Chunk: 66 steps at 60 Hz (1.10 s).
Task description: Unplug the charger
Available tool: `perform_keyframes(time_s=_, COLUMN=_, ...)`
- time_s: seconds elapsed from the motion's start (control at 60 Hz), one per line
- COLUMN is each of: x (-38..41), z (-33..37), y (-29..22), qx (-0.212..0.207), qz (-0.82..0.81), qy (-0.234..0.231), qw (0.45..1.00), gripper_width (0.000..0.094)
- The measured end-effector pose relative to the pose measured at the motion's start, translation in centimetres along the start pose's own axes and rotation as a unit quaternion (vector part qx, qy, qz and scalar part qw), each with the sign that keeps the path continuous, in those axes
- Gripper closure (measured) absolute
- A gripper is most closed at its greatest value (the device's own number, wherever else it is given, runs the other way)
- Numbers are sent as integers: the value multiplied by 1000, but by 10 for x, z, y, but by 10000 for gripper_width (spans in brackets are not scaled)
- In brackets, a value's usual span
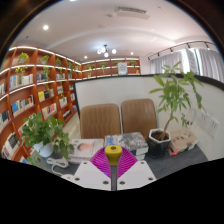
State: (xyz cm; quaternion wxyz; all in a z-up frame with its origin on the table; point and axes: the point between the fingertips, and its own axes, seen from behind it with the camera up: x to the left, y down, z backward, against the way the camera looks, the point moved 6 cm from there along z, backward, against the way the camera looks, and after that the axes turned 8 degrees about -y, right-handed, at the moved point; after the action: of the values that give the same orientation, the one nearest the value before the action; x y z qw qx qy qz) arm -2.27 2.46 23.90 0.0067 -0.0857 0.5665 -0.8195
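Bookshelves [35,85] line the room's left wall and run on along the far wall, packed with books under a white ceiling with recessed lights; no spine or label can be read. Behind the counter [185,155] stands a pale partition panel [125,88], and two tan chair backs [120,118] rise side by side in front of it. Two potted plants are in sight: one leafy plant [42,132] to the left of the tongs, near white cables [58,160] that trail on the counter, and a taller plant [172,95] in a dark pot to the right. Between them, just beyond the fingers, lies a low clutter of books or boxes [100,147] with some red on it, too small to make out. The tongs [114,160] point forward with their magenta pads [106,160] drawn close, and both press on a small yellow-topped charger [114,150] at their tips. Open counter shows to the right of the tongs, before the dark pot; the left side is more crowded by plant and cables. Curtained windows [190,62] brighten the right wall.
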Motion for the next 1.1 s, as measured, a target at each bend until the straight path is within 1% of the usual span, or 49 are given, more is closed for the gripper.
perform_keyframes(time_s=0.067, x=-17, z=-17, y=57, qx=73, qz=-20, qy=-12, qw=997, gripper_width=889)
perform_keyframes(time_s=0.117, x=-26, z=-28, y=92, qx=106, qz=-31, qy=-25, qw=994, gripper_width=889)
perform_keyframes(time_s=0.15, x=-32, z=-37, y=117, qx=128, qz=-29, qy=-26, qw=991, gripper_width=889)
perform_keyframes(time_s=0.217, x=-41, z=-50, y=152, qx=166, qz=-24, qy=-35, qw=985, gripper_width=890)
perform_keyframes(time_s=0.25, x=-43, z=-49, y=163, qx=193, qz=-23, qy=-40, qw=980, gripper_width=887)
perform_keyframes(time_s=0.333, x=-49, z=-60, y=190, qx=212, qz=-33, qy=-39, qw=976, gripper_width=887)
perform_keyframes(time_s=0.367, x=-50, z=-59, y=193, qx=223, qz=-40, qy=-42, qw=973, gripper_width=853)
perform_keyframes(time_s=0.4, x=-50, z=-60, y=191, qx=215, qz=-46, qy=-47, qw=975, gripper_width=832)
perform_keyframes(time_s=0.433, x=-50, z=-60, y=191, qx=215, qz=-48, qy=-46, qw=974, gripper_width=810)
perform_keyframes(time_s=0.517, x=-50, z=-61, y=191, qx=220, qz=-44, qy=-46, qw=974, gripper_width=712)
perform_keyframes(time_s=0.583, x=-54, z=-58, y=183, qx=211, qz=-26, qy=-28, qw=977, gripper_width=585)
perform_keyframes(time_s=0.65, x=-53, z=-48, y=165, qx=193, qz=-12, qy=-21, qw=981, gripper_width=469)
perform_keyframes(time_s=0.667, x=-53, z=-45, y=158, qx=185, qz=-11, qy=-19, qw=983, gripper_width=428)
perform_keyframes(time_s=0.683, x=-54, z=-40, y=149, qx=175, qz=-9, qy=-17, qw=984, gripper_width=336)
perform_keyframes(time_s=0.7, x=-52, z=-34, y=139, qx=164, qz=-7, qy=-15, qw=986, gripper_width=311)
perform_keyframes(time_s=0.75, x=-48, z=-15, y=111, qx=132, qz=-4, qy=-9, qw=991, gripper_width=112)
perform_keyframes(time_s=0.767, x=-46, z=-7, y=102, qx=122, qz=-4, qy=-7, qw=992, gripper_width=62)
perform_keyframes(time_s=0.817, x=-41, z=18, y=76, qx=94, qz=-7, qy=-5, qw=996, gripper_width=87)
perform_keyframes(time_s=0.917, x=-24, z=80, y=30, qx=36, qz=-11, qy=-4, qw=999, gripper_width=78)
perform_keyframes(time_s=0.983, x=-12, z=122, y=13, qx=2, qz=-2, qy=-2, qw=1000, gripper_width=79)
perform_keyframes(time_s=1.05, x=-1, z=160, y=4, qx=-15, qz=7, qy=0, qw=1000, gripper_width=80)
perform_keyframes(time_s=1.1, x=8, z=184, y=6, qx=-18, qz=11, qy=-1, qw=1000, gripper_width=81)
